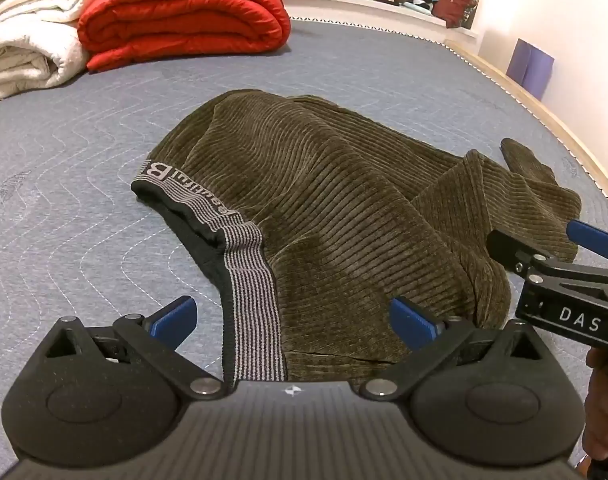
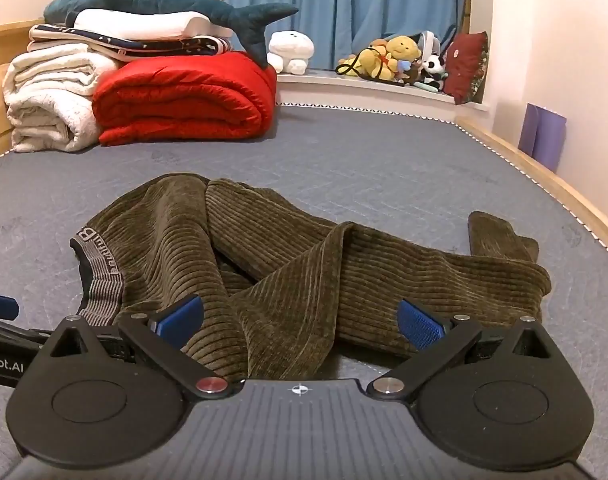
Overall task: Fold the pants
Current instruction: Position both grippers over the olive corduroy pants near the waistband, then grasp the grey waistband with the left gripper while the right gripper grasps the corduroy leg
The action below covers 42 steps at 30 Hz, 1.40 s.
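An olive-green pair of corduroy pants (image 1: 324, 208) lies crumpled on a blue-grey quilted mattress (image 1: 83, 152), and every place below is given from those pants. Their grey-striped elastic waistband (image 1: 247, 264) is turned open on the left side of the heap, showing a dark lining, while the legs trail off to the right, one folded across the other.

The left gripper (image 1: 293, 318) hangs just above the near edge of the pants, tilted steeply down, its blue pads spread wide. The waistband end and the fabric beside it lie below the gap between the pads; neither pad presses on the cloth. The left blue pad (image 1: 175, 316) is over bare mattress just left of the waistband; the right one is over the corduroy.

The right gripper (image 2: 299, 320) is at the near edge of the pants too, further toward the legs, also spread wide and gripping nothing. A raised fold of the crossed legs (image 2: 287, 312) sits between its pads without being pinched. In the left wrist view this gripper comes in from the right, next to the leg part.

Well beyond the pants, at the far left, are a rolled red quilt (image 1: 183, 16) and folded white blankets (image 1: 27, 32). Stuffed toys (image 2: 396, 60) sit on a ledge beyond the far edge.
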{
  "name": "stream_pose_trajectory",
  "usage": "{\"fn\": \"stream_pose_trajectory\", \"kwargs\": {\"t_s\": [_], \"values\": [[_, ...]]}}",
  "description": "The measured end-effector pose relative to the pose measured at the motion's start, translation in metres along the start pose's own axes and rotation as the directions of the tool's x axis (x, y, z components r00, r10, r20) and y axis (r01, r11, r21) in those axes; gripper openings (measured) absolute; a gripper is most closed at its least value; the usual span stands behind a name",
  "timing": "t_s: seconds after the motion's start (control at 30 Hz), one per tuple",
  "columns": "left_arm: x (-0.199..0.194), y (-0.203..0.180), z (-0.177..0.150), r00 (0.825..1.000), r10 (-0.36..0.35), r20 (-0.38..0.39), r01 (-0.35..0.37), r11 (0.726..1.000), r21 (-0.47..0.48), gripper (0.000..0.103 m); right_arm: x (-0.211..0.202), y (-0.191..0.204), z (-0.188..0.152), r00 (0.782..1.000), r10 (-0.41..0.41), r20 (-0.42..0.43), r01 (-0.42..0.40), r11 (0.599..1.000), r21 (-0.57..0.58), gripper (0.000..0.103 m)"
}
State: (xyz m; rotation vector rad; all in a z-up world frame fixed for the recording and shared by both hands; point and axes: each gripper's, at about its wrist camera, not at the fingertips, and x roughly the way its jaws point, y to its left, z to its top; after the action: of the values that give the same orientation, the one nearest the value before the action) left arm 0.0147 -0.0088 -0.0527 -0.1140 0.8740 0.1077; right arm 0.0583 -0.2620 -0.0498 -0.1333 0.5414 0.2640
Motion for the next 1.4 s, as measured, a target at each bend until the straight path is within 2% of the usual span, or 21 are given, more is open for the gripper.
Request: {"fn": "stream_pose_trajectory", "kwargs": {"t_s": [0.77,0.9,0.93,1.03,1.23,1.27,1.33,1.4], "values": [[0.000,0.000,-0.001,1.000,0.001,-0.009,-0.001,1.000,0.004,0.103,0.006,-0.001,-0.007,0.999,-0.044,-0.025,0.043,0.998,-0.036,0.102],[0.000,0.000,-0.001,1.000,0.001,-0.010,-0.001,1.000,0.005,0.103,0.007,-0.002,-0.006,0.996,-0.056,-0.073,0.052,0.997,-0.056,0.102],[0.000,0.000,-0.001,1.000,0.001,-0.009,-0.001,1.000,0.005,0.103,0.008,-0.002,-0.006,0.997,-0.054,-0.057,0.051,0.997,-0.051,0.102],[0.001,0.001,0.000,1.000,-0.001,-0.009,0.001,1.000,0.008,0.103,0.008,-0.002,-0.005,0.996,-0.043,-0.080,0.040,0.998,-0.038,0.102],[-0.002,0.016,0.010,1.000,-0.023,-0.017,0.023,1.000,-0.009,0.103,0.010,-0.002,-0.005,0.997,-0.046,-0.070,0.044,0.998,-0.035,0.102],[-0.003,0.021,0.014,0.999,-0.036,-0.034,0.035,0.999,-0.022,0.099,0.010,-0.003,-0.005,0.997,-0.042,-0.071,0.040,0.999,-0.028,0.102],[-0.007,0.033,0.027,0.996,-0.070,-0.060,0.068,0.997,-0.035,0.075,0.012,-0.003,-0.003,0.996,-0.038,-0.085,0.036,0.999,-0.018,0.102],[-0.017,0.047,0.041,0.993,-0.110,-0.040,0.110,0.994,-0.008,0.035,0.014,-0.004,-0.004,0.995,-0.028,-0.099,0.028,1.000,-0.001,0.102]]}}
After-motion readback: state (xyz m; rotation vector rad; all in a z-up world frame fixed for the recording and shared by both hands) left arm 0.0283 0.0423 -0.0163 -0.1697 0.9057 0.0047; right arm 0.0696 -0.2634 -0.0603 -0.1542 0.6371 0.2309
